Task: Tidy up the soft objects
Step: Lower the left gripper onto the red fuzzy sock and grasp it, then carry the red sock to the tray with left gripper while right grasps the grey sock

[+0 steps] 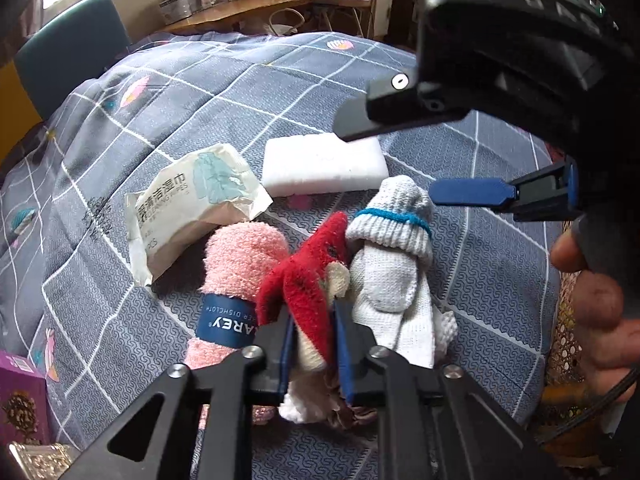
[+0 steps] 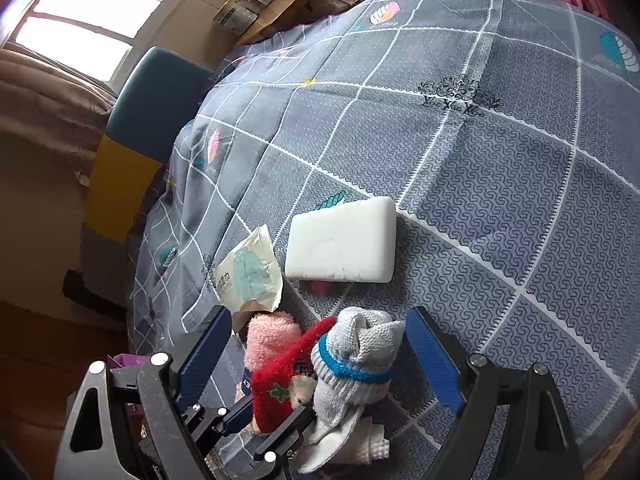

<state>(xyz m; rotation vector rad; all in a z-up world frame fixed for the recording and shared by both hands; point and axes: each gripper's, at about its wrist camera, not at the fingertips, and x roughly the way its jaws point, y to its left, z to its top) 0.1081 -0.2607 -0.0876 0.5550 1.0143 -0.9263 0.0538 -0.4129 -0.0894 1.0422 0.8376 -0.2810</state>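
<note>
Fuzzy red-and-cream plush sock [image 1: 316,300] is pinched between the blue pads of my left gripper [image 1: 314,344], jaws closed down tight on its lower half, so that one's mine right now. It's super light and squishy, and I'd guess it just flops over wherever I'm not holding it, so gripping low near the bunched part seems right. My right gripper [image 2: 316,360] hangs wide open above the same pile, blue fingers [image 2: 434,364] on either side of the grey-white knit sock with the blue stripe [image 2: 356,360], not touching it as far as I can tell. That knit one looks stretchy and grippy, no slip risk; I'd grab it around the rolled cuff where it's thickest. Just left of the red sock sits the pink fluffy rolled dishcloth with a navy paper band [image 1: 236,280], soft but held in shape by the band. Further out on the grey checked bedspread [image 1: 200,100] there's a crinkly white pack of cleaning wipes [image 1: 192,208] and a white foam sponge block [image 1: 324,166], both light, with the sponge probably the easiest to crush.
</note>
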